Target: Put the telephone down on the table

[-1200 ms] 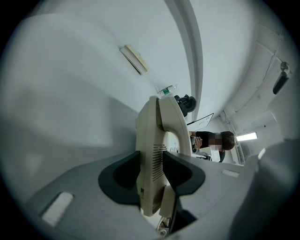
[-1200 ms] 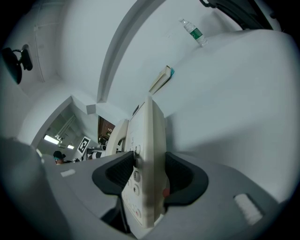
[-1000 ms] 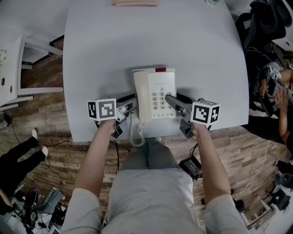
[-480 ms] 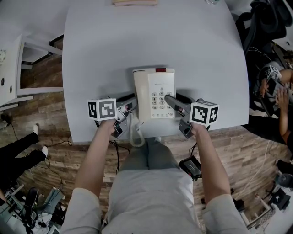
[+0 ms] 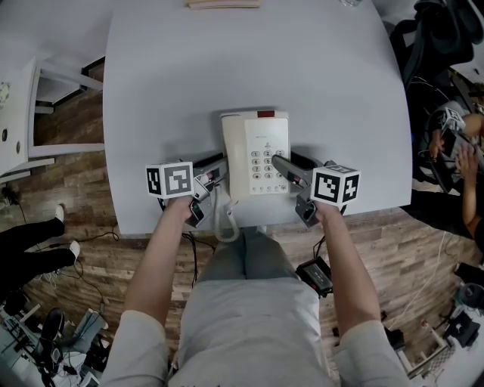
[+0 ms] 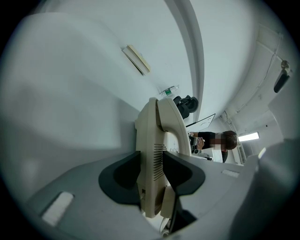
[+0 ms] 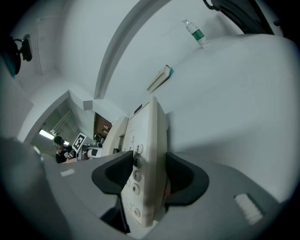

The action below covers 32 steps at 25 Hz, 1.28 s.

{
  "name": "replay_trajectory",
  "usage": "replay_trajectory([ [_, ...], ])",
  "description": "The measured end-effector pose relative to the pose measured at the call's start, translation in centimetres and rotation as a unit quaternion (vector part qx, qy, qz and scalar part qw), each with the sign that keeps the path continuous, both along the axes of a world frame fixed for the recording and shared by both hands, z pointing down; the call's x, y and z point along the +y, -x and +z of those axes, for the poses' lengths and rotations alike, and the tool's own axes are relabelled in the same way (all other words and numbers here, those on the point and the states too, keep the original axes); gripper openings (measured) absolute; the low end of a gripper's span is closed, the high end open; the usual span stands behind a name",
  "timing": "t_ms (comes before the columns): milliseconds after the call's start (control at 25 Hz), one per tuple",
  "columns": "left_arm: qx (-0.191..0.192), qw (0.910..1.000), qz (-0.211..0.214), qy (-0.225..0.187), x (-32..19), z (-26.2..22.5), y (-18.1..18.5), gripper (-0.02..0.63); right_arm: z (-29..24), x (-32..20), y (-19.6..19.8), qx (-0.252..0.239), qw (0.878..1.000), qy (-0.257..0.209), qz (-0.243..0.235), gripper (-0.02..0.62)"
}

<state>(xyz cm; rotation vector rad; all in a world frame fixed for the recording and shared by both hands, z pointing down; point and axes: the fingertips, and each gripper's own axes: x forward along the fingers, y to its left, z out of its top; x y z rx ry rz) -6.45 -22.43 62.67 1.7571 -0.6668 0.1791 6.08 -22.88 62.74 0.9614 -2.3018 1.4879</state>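
A cream telephone (image 5: 255, 151) with a keypad and a red light is over the near part of the white table (image 5: 174, 83); I cannot tell if it rests on it. My left gripper (image 5: 218, 171) is shut on the phone's left side, where the handset lies. My right gripper (image 5: 281, 164) is shut on its right, keypad side. In the left gripper view the dark pads (image 6: 123, 174) squeeze the vented edge of the telephone (image 6: 151, 140). In the right gripper view the gripper (image 7: 149, 176) clamps the telephone (image 7: 146, 136) by the number keys. The cord (image 5: 224, 218) hangs off the table's front edge.
A flat book (image 5: 224, 4) lies at the table's far edge, and a plastic bottle (image 7: 194, 32) stands beyond it. A white cabinet (image 5: 15, 113) is at the left. An office chair (image 5: 431, 38) and a seated person (image 5: 463, 151) are at the right.
Almost nothing: both grippers keep their hold on the telephone, and the right one has edged slightly left. A person's legs at the lower left have shifted.
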Motion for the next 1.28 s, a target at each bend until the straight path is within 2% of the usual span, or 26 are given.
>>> replay_trajectory([
  [120,0.0,1.0,-0.001,-0.001,0.0,0.0,0.1,0.163,0.1,0.0,0.1,0.02,1.0,-0.003,-0.008,0.221],
  [360,0.0,1.0,-0.004,0.0,-0.1,0.0,0.2,0.163,0.0,-0.1,0.0,0.03,1.0,-0.003,-0.01,0.219],
  [760,-0.004,1.0,-0.002,-0.007,0.0,0.1,0.3,0.158,0.2,-0.1,-0.1,0.016,1.0,0.003,0.0,0.218],
  [1280,-0.004,0.9999,-0.014,-0.008,-0.2,-0.4,1.4,0.105,0.1,-0.2,-0.3,0.016,1.0,0.003,0.01,0.204],
])
